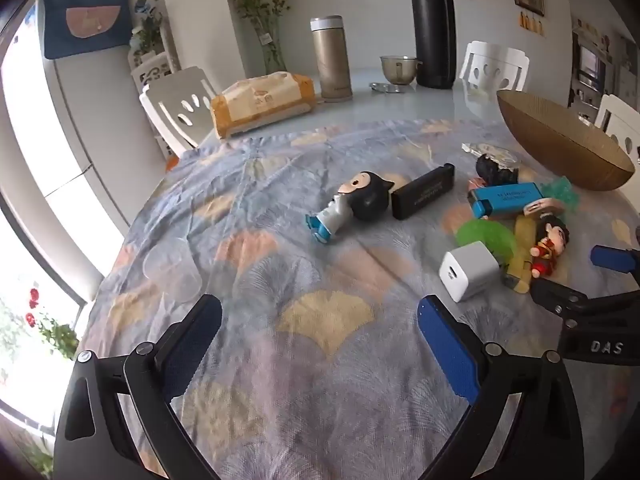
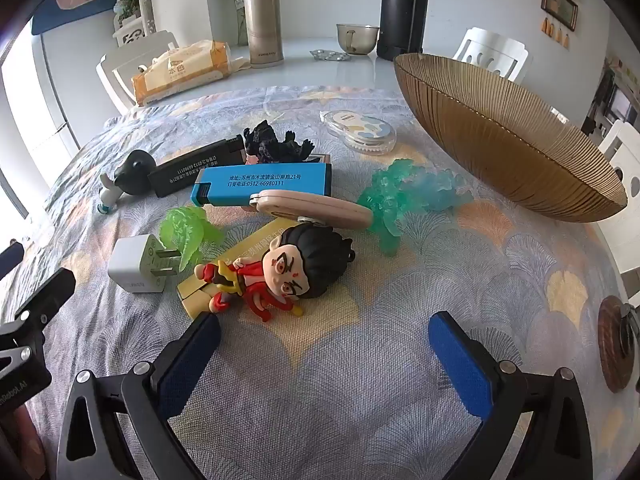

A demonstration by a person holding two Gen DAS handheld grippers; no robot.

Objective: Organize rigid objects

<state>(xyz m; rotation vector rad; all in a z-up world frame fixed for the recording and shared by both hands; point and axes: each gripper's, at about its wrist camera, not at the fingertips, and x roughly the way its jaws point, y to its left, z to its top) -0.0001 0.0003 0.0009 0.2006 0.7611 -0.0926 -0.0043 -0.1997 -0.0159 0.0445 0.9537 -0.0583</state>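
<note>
Small objects lie in a cluster on the patterned cloth: a red-robed figurine [image 2: 288, 268] on a yellow lighter [image 2: 200, 284], a white charger [image 2: 138, 266], a blue lighter [image 2: 262, 184], a black lighter [image 2: 196, 172], a black-headed figurine [image 1: 352, 204], a black dinosaur [image 2: 276, 144], green [image 2: 188, 232] and teal [image 2: 404, 196] toys, a pink flat case [image 2: 316, 208]. A brown ribbed bowl [image 2: 512, 136] stands at the right. My left gripper [image 1: 320, 340] is open and empty, left of the cluster. My right gripper [image 2: 324, 356] is open and empty, just before the red figurine.
A clear oval case [image 2: 362, 130] lies behind the cluster. At the table's back stand a tissue pack [image 2: 180, 72], a gold flask [image 2: 262, 24], a tall black flask [image 2: 404, 8] and a metal cup [image 2: 356, 38]. White chairs surround the table. A clear cup [image 1: 172, 272] lies at left.
</note>
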